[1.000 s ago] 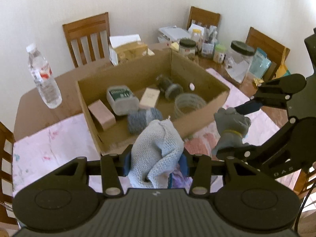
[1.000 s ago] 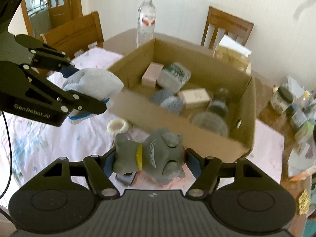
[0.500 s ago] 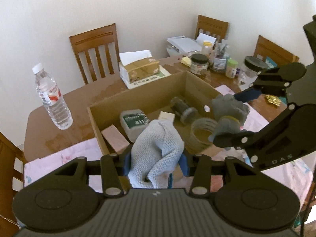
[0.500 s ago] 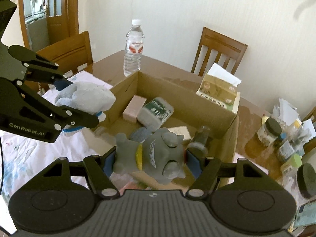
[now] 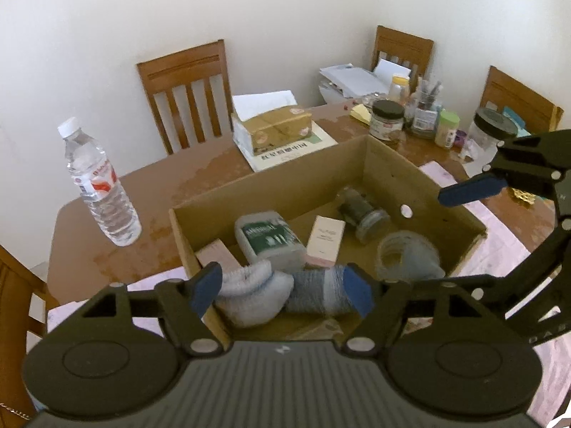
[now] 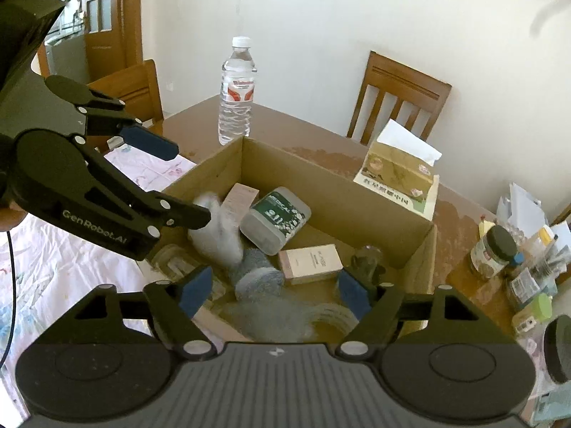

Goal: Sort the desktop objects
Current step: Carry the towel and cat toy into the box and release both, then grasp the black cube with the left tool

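Observation:
An open cardboard box [image 5: 421, 174] [image 6: 328, 185] stands on the table with several objects inside. My left gripper [image 5: 282, 287] is open above the box's near corner, and the pale knitted cloth [image 5: 251, 290] [image 6: 217, 232] lies in the box below it. My right gripper [image 6: 274, 290] is open over the box. A blurred grey shape [image 6: 282, 317], the cat figure, is under it, dropping into the box. A green-labelled tub [image 5: 269, 239] [image 6: 276, 219], a small pink box [image 5: 326, 239] [image 6: 308, 258] and a dark jar [image 5: 362, 210] also lie inside.
A water bottle [image 5: 100, 182] [image 6: 237, 89] stands left of the box. A tissue box [image 5: 274, 130] [image 6: 399, 164] sits behind it. Jars and bottles [image 5: 421, 117] [image 6: 514, 260] crowd the right side. Wooden chairs [image 5: 185, 92] ring the table. A pink cloth [image 6: 43, 267] covers the near part.
Both grippers moved over the box and opened. The left let go of the knitted cloth, now in the box; the right let go of the grey cat figure, now falling.

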`<action>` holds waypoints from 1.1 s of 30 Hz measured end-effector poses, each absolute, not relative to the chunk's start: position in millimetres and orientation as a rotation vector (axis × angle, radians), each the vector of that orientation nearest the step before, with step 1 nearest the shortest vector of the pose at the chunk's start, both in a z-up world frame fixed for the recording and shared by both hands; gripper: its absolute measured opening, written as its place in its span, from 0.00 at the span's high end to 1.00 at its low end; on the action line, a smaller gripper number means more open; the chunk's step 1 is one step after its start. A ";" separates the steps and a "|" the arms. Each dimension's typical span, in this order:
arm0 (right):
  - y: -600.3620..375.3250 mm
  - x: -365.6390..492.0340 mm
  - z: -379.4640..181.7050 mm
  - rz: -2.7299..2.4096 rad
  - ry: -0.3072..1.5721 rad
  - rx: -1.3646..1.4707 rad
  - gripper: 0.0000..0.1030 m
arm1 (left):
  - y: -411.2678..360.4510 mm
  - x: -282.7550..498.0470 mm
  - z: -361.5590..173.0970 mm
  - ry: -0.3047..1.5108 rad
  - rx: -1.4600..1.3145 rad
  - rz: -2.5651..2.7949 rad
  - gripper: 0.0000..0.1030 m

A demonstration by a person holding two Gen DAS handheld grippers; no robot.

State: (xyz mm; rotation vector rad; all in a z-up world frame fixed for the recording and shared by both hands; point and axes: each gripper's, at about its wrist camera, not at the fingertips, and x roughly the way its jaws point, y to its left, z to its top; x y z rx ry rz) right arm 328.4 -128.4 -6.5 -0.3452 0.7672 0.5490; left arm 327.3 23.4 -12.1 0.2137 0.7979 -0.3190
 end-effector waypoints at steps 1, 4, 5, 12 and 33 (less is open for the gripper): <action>-130.1 327.5 -6.8 0.549 0.770 -0.344 0.20 | 22.3 325.7 -12.6 0.801 0.215 -0.320 0.26; -135.0 321.5 -6.7 0.546 0.772 -0.341 0.20 | 19.7 317.9 -14.2 0.820 0.220 -0.332 0.26; -136.3 319.1 -6.3 0.544 0.774 -0.341 0.20 | 19.4 315.4 -14.5 0.826 0.219 -0.341 0.26; -152.1 301.1 -4.7 0.522 0.773 -0.318 0.18 | 12.9 288.5 -17.8 0.869 0.204 -0.394 0.26; -187.1 250.2 -28.7 0.455 0.871 -0.248 0.17 | -19.7 228.5 -69.9 0.949 0.256 -0.513 0.18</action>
